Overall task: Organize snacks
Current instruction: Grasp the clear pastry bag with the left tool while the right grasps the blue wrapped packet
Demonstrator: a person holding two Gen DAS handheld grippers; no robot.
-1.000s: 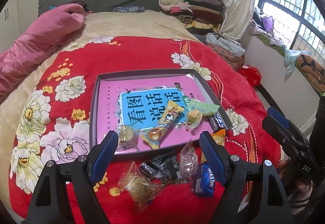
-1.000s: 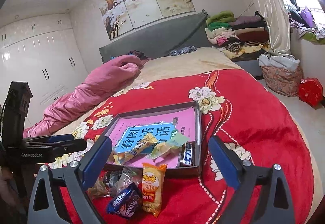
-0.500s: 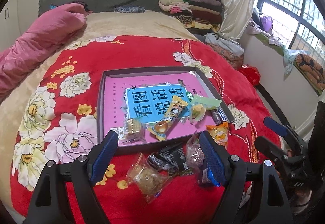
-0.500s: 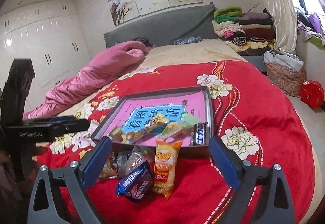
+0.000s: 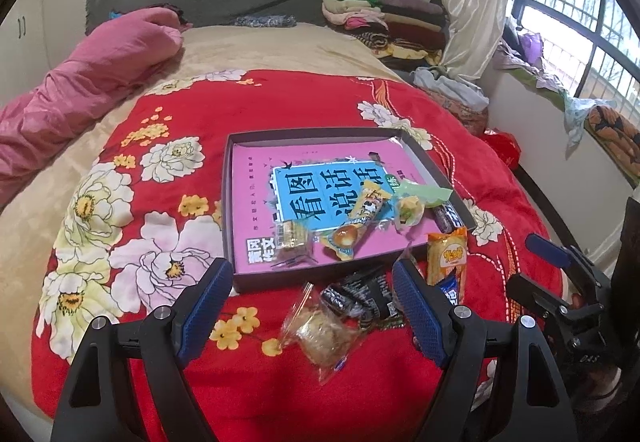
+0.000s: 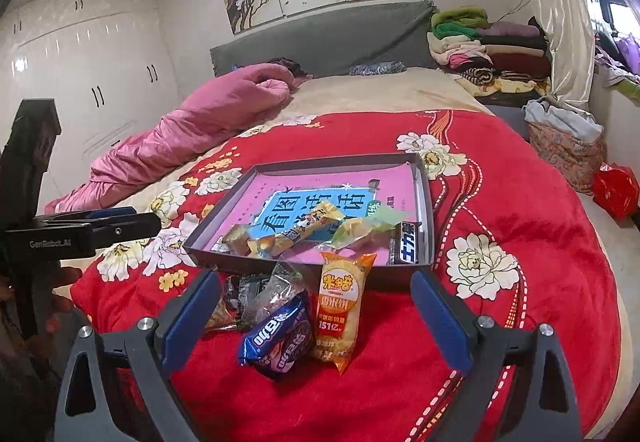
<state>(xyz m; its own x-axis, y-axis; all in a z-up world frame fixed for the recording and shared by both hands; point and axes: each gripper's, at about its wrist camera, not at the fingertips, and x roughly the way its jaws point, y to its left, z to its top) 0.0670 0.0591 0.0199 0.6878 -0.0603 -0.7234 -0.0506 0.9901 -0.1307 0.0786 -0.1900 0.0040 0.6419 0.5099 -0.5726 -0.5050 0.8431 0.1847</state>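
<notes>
A shallow dark box [image 5: 229,201] [image 6: 224,256] lined with a pink and blue book lies on the red floral blanket; several wrapped snacks lie in its near part. Loose snacks lie in front of it: a clear cookie packet [image 5: 324,334], black wrappers [image 5: 360,294], an orange rice-cracker pack [image 5: 447,254] [image 6: 342,306] and a blue Oreo pack [image 6: 280,338]. My left gripper [image 5: 312,306] hovers open over the cookie packet and black wrappers, touching nothing. My right gripper [image 6: 316,318] is open too, with the Oreo and orange packs showing between its fingers, untouched.
A pink quilt [image 5: 80,81] lies along the bed's left side. Folded clothes [image 5: 380,13] are stacked at the back right by the curtain. The bed edge drops off to the right toward a red bag [image 6: 616,189] on the floor.
Both grippers have drawn back toward the near edge of the bed, so the box and loose snacks sit farther up in each view. Jaws stayed wide; no snack moved.
</notes>
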